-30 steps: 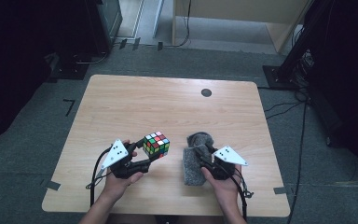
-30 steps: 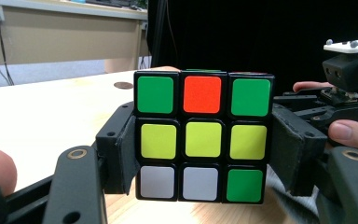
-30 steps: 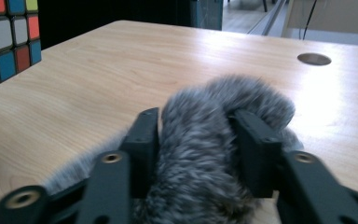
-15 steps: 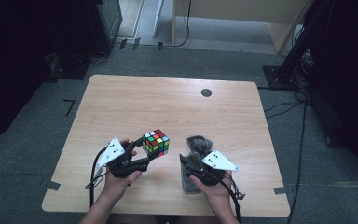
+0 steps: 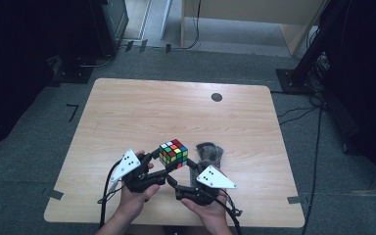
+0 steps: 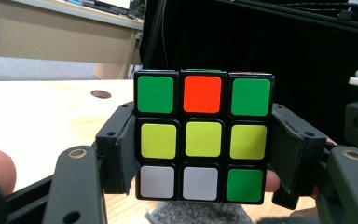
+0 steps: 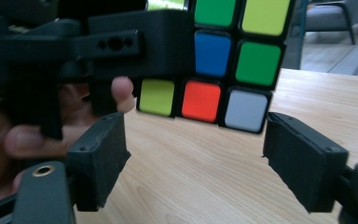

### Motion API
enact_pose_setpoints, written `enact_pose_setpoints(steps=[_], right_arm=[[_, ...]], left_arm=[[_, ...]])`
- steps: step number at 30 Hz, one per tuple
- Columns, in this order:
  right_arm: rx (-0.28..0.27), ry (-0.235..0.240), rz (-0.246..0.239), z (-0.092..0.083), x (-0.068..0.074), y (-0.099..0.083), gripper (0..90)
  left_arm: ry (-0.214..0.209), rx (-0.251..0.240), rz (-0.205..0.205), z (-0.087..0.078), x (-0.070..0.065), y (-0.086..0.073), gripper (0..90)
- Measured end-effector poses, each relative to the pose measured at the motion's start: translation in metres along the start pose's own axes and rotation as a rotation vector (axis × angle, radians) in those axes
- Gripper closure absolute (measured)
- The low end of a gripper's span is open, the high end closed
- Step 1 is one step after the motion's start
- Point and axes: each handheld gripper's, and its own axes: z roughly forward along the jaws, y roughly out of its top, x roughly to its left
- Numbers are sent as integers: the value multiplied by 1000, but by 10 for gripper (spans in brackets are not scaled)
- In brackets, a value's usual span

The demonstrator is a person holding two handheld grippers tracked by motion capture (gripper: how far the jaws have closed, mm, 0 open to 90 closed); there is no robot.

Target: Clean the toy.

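Left gripper (image 5: 169, 163) clamps the puzzle cube (image 5: 173, 152); right gripper (image 7: 205, 161) gapes just below it.

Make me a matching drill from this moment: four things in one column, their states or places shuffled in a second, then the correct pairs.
Column 1:
1. left claw
2. right claw
3. puzzle cube
4. grey cloth

Column 2:
A. lies on the table, to the right of the cube
B. open, jaws apart just under the cube
C. held up off the table
D. shut on the cube's two sides

Pairs: 1-D, 2-B, 3-C, 4-A
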Motion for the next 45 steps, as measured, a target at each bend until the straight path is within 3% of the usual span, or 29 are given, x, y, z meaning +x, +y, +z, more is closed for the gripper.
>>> enact_pose_setpoints(steps=[5, 9, 12, 18, 28, 32, 39, 45], right_arm=[[-27, -25, 20, -2, -1, 1, 222], [-22, -55, 2, -2, 0, 0, 283], [-37, -82, -17, -3, 1, 0, 291], [-20, -103, -16, -4, -1, -3, 339], [34, -86, -112, -6, -8, 1, 345], [57, -84, -110, -6, -13, 1, 345], [117, -131, -104, -7, -29, 1, 347], [122, -152, -78, -18, -47, 13, 346]], left_arm=[[-12, 6, 3, 3, -8, -3, 343], [-14, 26, 8, 6, -10, -6, 343], [-16, 26, -12, 7, -10, -7, 342], [-7, 51, -23, 10, -8, -9, 341], [-25, 78, -19, 9, -4, -5, 316], [-34, 71, -22, 7, -1, -1, 295], [-19, 8, -37, -7, 14, 13, 236], [-19, 32, -16, -12, 31, 17, 203]])
